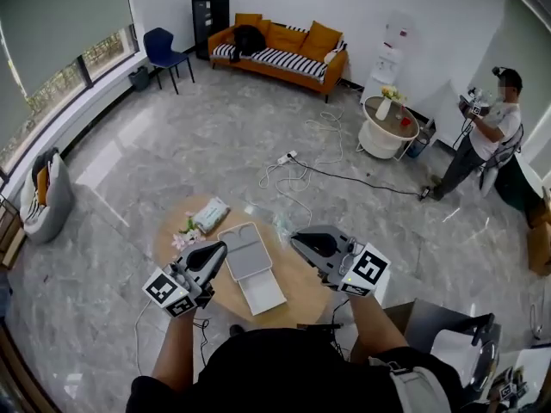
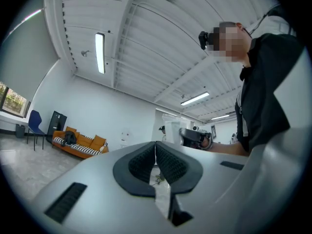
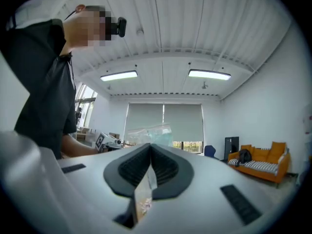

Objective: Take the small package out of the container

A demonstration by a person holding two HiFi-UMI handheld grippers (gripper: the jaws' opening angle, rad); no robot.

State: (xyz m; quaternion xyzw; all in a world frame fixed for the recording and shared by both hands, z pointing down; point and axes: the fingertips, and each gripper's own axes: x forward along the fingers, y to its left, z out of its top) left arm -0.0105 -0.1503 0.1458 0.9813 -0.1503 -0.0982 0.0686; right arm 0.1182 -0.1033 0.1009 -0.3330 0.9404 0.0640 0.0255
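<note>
A white hinged container (image 1: 258,295) lies open on the round wooden table (image 1: 297,295). My right gripper (image 1: 297,237) is raised over the table's right side and is shut on a small clear plastic package (image 1: 281,223). In the right gripper view the jaws (image 3: 149,150) pinch the package's film, and its clear body (image 3: 146,133) sticks up beyond them. My left gripper (image 1: 221,249) hovers over the container's left side, shut, with nothing visibly held. Its own view shows closed pads (image 2: 155,147), with the right gripper (image 2: 197,135) and the package (image 2: 170,127) beyond.
A pack of wipes (image 1: 211,215) and small flowers (image 1: 186,236) lie at the table's far left. Cables (image 1: 297,172) trail across the floor beyond. A person (image 1: 486,132) stands at the far right near a small round table (image 1: 389,126). An orange sofa (image 1: 280,50) lines the back wall.
</note>
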